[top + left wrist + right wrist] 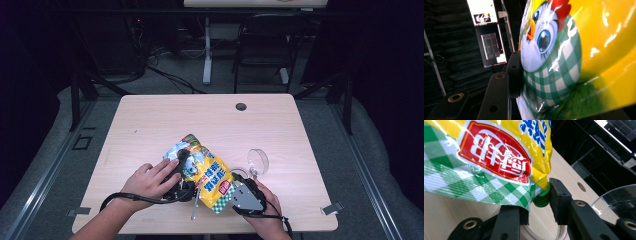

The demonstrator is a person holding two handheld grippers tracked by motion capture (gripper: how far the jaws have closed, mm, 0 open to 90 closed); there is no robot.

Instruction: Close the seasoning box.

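A yellow snack bag (207, 175) lies on a wooden desk (150, 125). The left tongs (181, 186) clamp its cartoon-chick end. The right tongs (537, 200) clamp its green cap (541, 196), beside a clear cup (257, 161).

Table (150, 120): far half and left side bare, open to passage. Near edge crowded: yellow snack bag (210, 172) between both hands. Clear glass bowl (258, 161) tilted just beside the bag's right, narrowing that approach. Cable hole (241, 106) far centre.
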